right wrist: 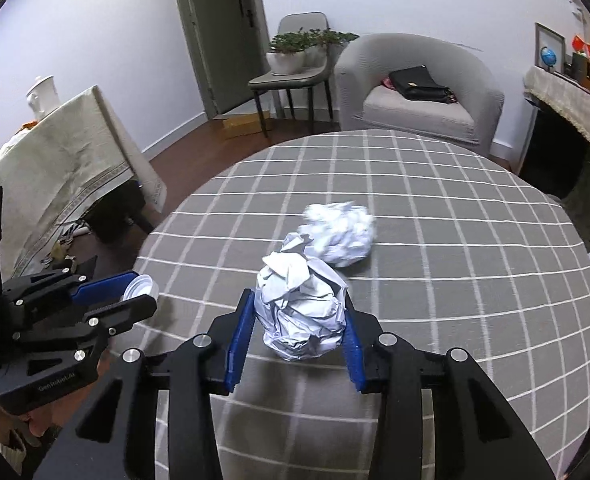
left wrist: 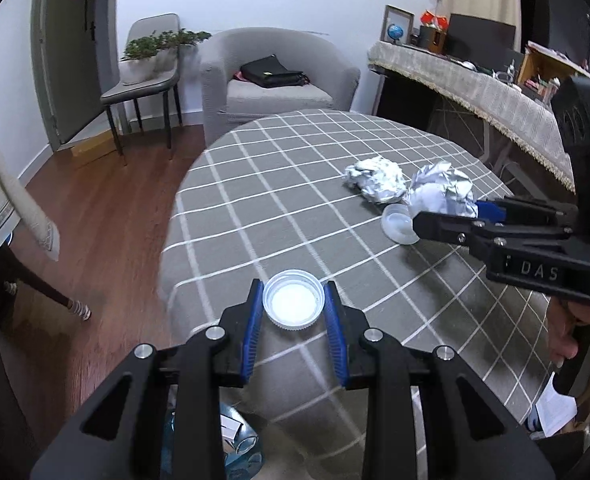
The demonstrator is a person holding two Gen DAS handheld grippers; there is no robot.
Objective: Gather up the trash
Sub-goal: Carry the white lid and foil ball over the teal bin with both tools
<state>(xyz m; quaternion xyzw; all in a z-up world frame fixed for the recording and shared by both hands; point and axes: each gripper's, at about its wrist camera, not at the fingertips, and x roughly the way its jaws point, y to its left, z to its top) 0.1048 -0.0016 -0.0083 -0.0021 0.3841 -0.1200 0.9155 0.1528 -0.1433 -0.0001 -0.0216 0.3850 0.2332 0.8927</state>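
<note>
Tongs (left wrist: pixel 293 300) grip cap (left wrist: pixel 293 304).

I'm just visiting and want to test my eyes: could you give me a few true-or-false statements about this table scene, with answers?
1. The left gripper has a white bottle cap between its fingers. True.
2. The right gripper brackets a crumpled paper ball. True.
3. The tablecloth is plain red. False: grey with white grid lines.
4. The armchair is empty. False: a black bag lies on it.
</note>
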